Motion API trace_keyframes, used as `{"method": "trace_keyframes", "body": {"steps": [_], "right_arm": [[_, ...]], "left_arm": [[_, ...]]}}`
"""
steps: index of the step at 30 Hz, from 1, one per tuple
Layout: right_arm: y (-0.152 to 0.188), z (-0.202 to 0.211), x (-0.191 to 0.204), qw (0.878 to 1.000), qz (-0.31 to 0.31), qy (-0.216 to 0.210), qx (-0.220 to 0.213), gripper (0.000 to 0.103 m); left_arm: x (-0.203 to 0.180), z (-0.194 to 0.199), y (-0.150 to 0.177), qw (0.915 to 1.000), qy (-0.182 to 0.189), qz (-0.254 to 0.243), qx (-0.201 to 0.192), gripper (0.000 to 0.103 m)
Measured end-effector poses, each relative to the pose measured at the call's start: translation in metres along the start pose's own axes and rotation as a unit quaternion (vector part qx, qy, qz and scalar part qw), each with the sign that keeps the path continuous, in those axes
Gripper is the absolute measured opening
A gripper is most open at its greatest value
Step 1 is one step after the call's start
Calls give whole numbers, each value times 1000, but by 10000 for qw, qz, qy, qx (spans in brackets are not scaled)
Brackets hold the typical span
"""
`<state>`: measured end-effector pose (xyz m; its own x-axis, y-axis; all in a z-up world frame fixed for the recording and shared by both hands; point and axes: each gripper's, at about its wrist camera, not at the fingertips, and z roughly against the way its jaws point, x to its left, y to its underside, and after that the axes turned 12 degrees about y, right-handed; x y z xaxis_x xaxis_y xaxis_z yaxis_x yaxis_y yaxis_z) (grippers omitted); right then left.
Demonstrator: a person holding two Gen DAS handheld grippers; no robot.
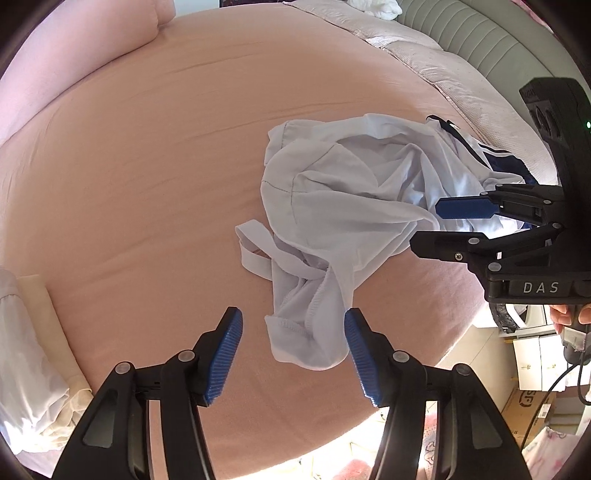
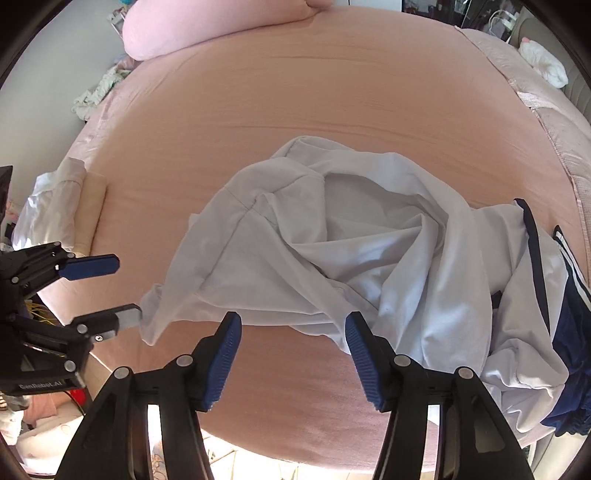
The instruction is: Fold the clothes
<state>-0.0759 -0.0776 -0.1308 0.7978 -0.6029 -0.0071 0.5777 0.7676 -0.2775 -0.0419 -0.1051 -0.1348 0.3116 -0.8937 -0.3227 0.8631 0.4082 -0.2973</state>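
Garment (image 1: 343, 206) crumpled, white with navy trim, on pink bed (image 1: 147, 166); left claw (image 1: 293, 354) released above its near hem, right claw (image 2: 293, 354) released beside it, gripping nothing.

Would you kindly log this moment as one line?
left gripper: open | right gripper: open | crumpled white cotton garment: unfolded, released | pink bedsheet: underneath

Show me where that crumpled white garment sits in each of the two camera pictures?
Left wrist view: the white garment lies right of centre on the bed, stretching down between the left gripper fingers.
Right wrist view: the garment fills the centre and right.
Shared landmark: the pink pillow at top left in both.
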Motion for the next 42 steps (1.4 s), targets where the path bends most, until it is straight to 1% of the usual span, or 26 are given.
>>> {"method": "trace_keyframes", "body": {"steps": [2,4,7,8,11,13,14,16,18,19,21,22,24,26,27,30,31,33,34,36,39,42], "right_arm": [[-3,-2,11,9996,-75,-241,82,58],[-5,-7,33,9980,-204,-527,266,58],[-19,-35,39,9925,-532,-986,494,58],[-23,-42,41,9911,-598,-1060,533,58],[-20,-40,50,9918,-563,-990,583,58],[-17,-37,54,9911,-610,-1001,636,58],[-21,-43,55,9901,-663,-1040,666,58],[-32,-58,58,9892,-711,-1075,698,58],[-35,-60,61,9901,-678,-1016,686,58],[-36,-61,63,9901,-674,-1021,694,58],[-37,-63,66,9888,-690,-1101,738,58],[-38,-64,67,9882,-702,-1132,754,58],[-40,-65,70,9872,-724,-1188,774,58],[-42,-66,74,9863,-712,-1250,806,58],[-43,-67,76,9863,-705,-1245,820,58],[-44,-71,83,9858,-678,-1289,840,57],[-44,-73,86,9846,-658,-1401,814,54],[-45,-79,92,9834,-521,-1482,908,23],[-44,-82,93,9832,-444,-1454,1010,22],[-41,-86,92,9822,-430,-1470,1083,20],[-41,-89,89,9769,-540,-1712,1159,17],[-47,-92,87,9736,-655,-1900,1082,17]], "left_arm": [[-7,-10,-2,10000,27,18,36,56],[-10,-20,-3,9999,137,23,72,56],[-15,-28,-4,9997,258,-1,55,56],[-17,-30,-5,9996,279,-35,36,56],[-20,-32,-6,9994,257,-184,-116,56],[-19,-31,-6,9986,419,-232,-242,54],[-19,-30,-6,9978,526,-251,-305,49],[-17,-28,-6,9974,594,-242,-344,23],[-12,-26,-7,9976,539,-253,-341,21],[-10,-26,-8,9978,525,-226,-329,18],[-3,-26,-7,9980,549,-107,-306,13],[0,-27,-7,9979,576,-12,-306,13],[7,-27,-6,9960,803,224,-316,13],[14,-28,-4,9920,1114,486,-328,13],[16,-28,-3,9905,1203,576,-326,13],[18,-27,0,9897,1234,661,-294,13],[18,-26,1,9899,1228,655,-281,13],[19,-26,2,9901,1215,660,-256,13],[20,-26,2,9899,1232,668,-215,13],[22,-26,3,9903,1210,668,-165,12],[22,-23,4,9917,1127,605,-147,12],[24,-17,4,9906,1209,627,-113,12]]}}
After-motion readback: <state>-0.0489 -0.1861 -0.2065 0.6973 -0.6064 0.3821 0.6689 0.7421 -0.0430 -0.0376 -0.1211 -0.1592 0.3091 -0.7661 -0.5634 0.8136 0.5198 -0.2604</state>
